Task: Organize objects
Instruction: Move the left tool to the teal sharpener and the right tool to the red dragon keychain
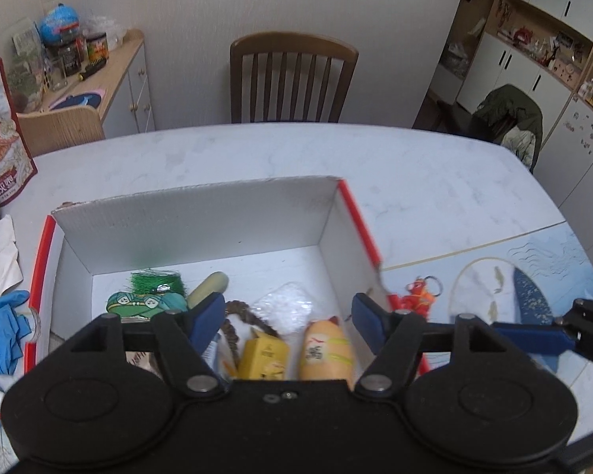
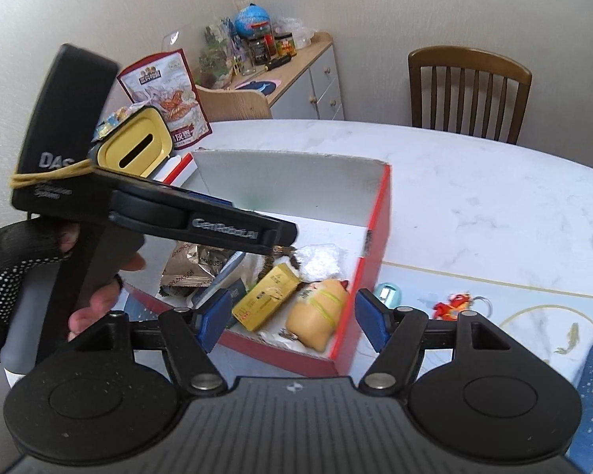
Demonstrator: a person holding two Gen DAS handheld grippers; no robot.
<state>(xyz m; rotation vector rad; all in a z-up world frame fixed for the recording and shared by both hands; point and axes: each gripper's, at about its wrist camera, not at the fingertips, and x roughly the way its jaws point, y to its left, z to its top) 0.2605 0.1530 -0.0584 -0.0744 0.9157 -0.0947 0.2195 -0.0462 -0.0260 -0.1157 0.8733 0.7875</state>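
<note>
Hovering over the red-and-white box [image 1: 193,213], the left gripper [image 1: 288,316] has its blue pads spread wide w/ nothing between them; no earlier frame, so only that state is told. Right gripper [image 2: 292,316] same: jaws apart, empty, poised over the box's near corner.

Box sits on the white marble-look table [image 1: 415,166], open top. Inside the box: a yellow carton [image 1: 263,355] near the middle, a tan sausage-shaped plush w/ yellow bands [image 1: 326,351] just right of it against the box's right wall, a clear crinkly bag [image 1: 284,304] behind those two, a green fringed item [image 1: 156,282] toward the box's far-left part, w/ a teal striped toy [image 1: 146,304] just in front of it, a pale stick [image 1: 207,288] beside that. A brown foil packet [image 2: 193,264] lies in the box's left part, seen from the right wrist view.

Outside the box, right of it: a red keychain figure [image 1: 417,296] on the blue fish-print mat [image 1: 533,276], and a small light-blue item [image 2: 387,294] near the box's right wall. Left of the box: blue gloves [image 1: 0,328].

A gloved hand [image 2: 19,272] grips the left gripper's handle, left of the box.
</note>
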